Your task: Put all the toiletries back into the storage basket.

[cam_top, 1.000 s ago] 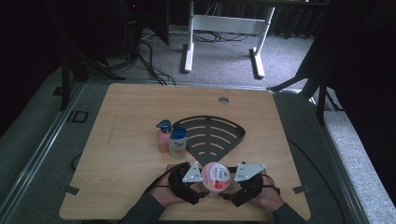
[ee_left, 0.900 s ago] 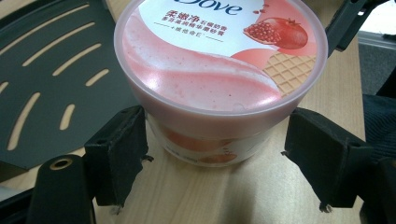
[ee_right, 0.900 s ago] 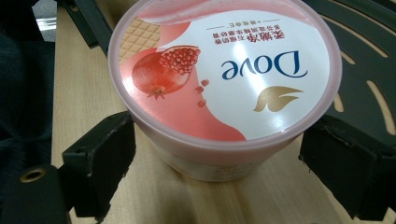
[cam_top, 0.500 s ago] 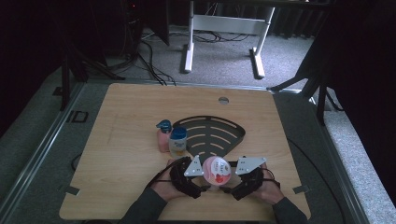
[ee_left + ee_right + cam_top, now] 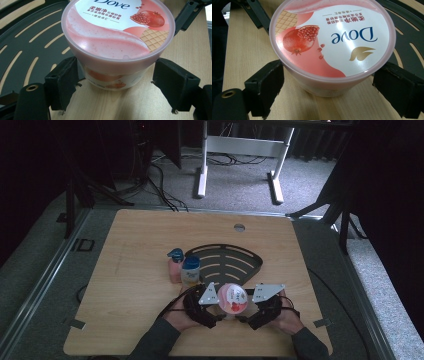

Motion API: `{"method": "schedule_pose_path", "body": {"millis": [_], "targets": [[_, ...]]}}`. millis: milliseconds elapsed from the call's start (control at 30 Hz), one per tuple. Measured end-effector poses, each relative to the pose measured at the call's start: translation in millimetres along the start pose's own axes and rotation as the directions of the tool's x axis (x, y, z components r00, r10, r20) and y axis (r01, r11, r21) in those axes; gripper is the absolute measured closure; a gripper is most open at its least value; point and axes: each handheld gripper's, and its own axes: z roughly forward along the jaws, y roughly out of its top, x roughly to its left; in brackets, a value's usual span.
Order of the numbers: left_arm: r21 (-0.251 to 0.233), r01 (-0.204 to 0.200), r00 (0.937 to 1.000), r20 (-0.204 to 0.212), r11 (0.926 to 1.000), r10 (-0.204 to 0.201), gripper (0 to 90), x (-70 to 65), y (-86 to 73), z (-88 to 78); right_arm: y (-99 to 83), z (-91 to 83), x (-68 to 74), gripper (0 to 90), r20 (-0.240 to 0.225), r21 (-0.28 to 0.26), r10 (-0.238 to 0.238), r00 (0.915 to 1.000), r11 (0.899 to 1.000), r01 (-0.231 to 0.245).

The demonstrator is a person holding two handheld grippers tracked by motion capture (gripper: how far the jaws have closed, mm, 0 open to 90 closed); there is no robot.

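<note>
Wooden desk (image 5: 130, 270): the pink tub (image 5: 231, 298) stands near its front edge, beside the black rack (image 5: 235, 262). My left gripper (image 5: 117, 87) and right gripper (image 5: 329, 87) bracket it, fingers spread, unclamped. I should clench evenly below the lid.

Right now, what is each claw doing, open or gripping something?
Left gripper: open, jaws either side of the pink tub.
Right gripper: open around the same tub.

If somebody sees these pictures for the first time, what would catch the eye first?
First, the round pink plastic tub with a pomegranate picture on its lid, at the near edge of the pale wooden table, between the left gripper and the right gripper. Behind it lies a black slotted fan-shaped tray, with two small blue-capped bottles at its left.
</note>
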Motion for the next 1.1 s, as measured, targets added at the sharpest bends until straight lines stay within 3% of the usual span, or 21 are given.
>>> {"method": "schedule_pose_path", "body": {"millis": [467, 1100], "targets": [[0.018, 0.013, 0.9999, -0.009, 0.9997, -0.013, 21.1, 7.3, 5.1, 3.8, 3.3, 0.1, -9.7, 10.2, 0.006, 0.014, -0.008, 1.0000, 1.000, 0.008], [0.024, 0.019, 0.9980, -0.060, 0.9995, -0.017, 21.1, 15.1, 13.9, 2.7, 14.0, 1.3, -25.0, 10.0, 0.007, 0.027, -0.028, 0.9996, 0.999, 0.028]]}}
